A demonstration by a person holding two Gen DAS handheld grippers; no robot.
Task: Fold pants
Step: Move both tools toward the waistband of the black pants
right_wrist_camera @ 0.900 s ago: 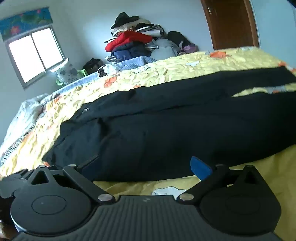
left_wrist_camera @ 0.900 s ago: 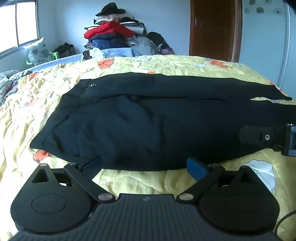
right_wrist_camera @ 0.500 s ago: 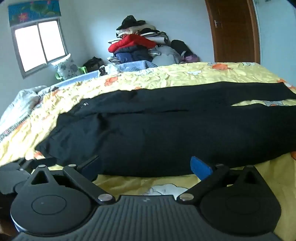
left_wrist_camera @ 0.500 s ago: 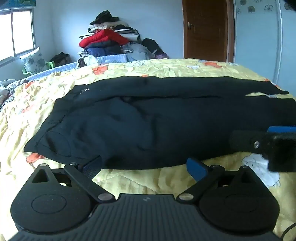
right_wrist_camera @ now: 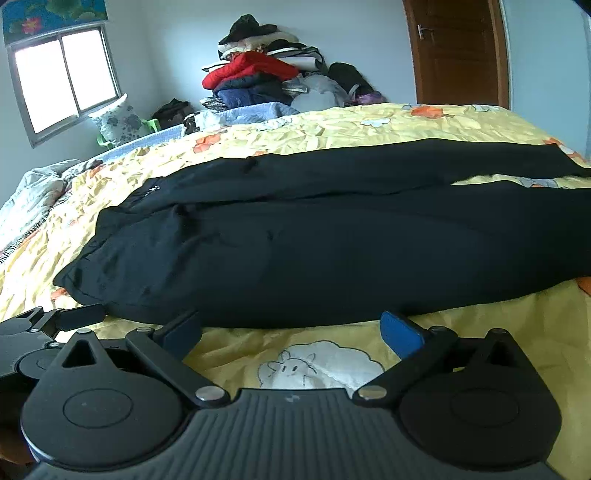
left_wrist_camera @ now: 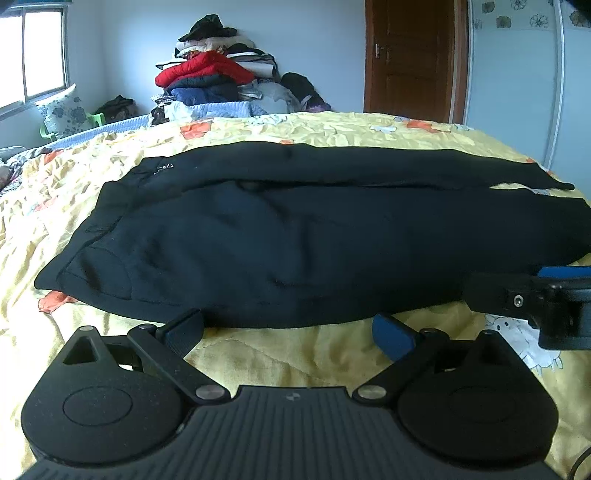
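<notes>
Here, black pants (left_wrist_camera: 295, 236) flat on bedspread (left_wrist_camera: 295, 354)

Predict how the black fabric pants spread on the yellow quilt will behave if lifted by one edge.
The black fabric pants would probably droop limply, since they lie flat with soft creases. Their spread-out legs suggest the far end would likely drag across the yellow quilt.

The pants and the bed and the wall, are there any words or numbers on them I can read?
No words or numbers can be read anywhere.
Pants: a tiny pale mark near the waist, too small and blurred to read.
Gripper body: a small round logo, no letters.
Bedspread: only pictures, sheep and orange shapes.
Strip above the window: flower pictures, no writing visible.
</notes>
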